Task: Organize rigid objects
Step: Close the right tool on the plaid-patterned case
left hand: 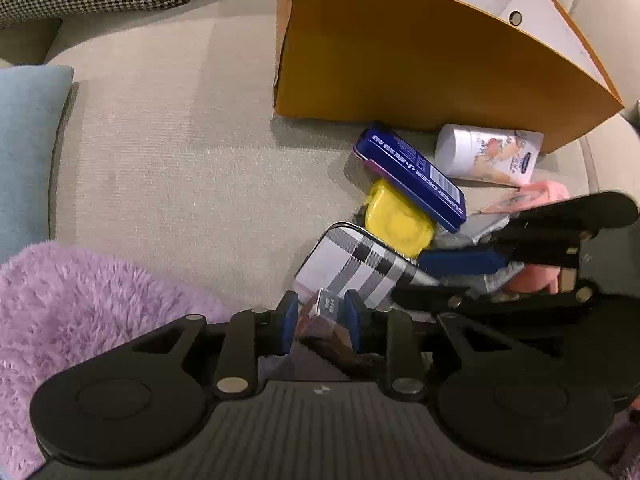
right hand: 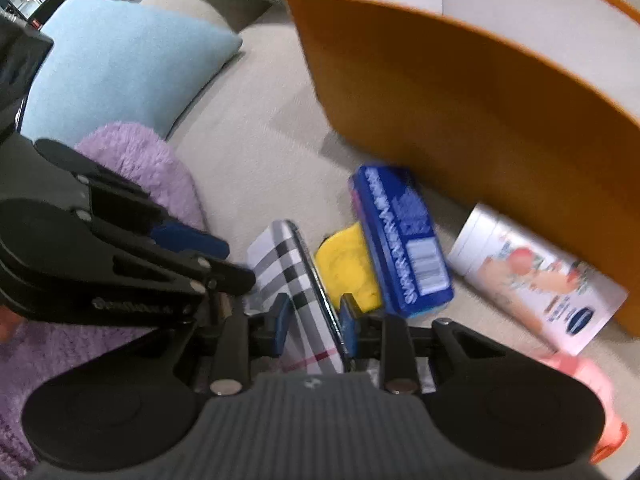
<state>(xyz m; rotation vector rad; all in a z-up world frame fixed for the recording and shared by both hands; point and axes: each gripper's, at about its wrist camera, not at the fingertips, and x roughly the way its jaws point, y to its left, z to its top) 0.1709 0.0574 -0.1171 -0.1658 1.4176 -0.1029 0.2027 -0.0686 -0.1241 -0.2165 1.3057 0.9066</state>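
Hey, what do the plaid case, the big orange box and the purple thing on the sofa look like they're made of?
Plaid case: probably metal, a tin; glossy printed face, with a thin dark shiny rim along its edge.
Orange box: likely cardboard; matte orange outside, white inside, sharp folded corners and a small round fastener on the inner wall.
Purple throw: soft long-pile plush or faux fur; fuzzy strands show.

Each black tool (left hand: pixel 320 314) has blue pads (right hand: pixel 282 322), silver screws, ribbed grey housing.
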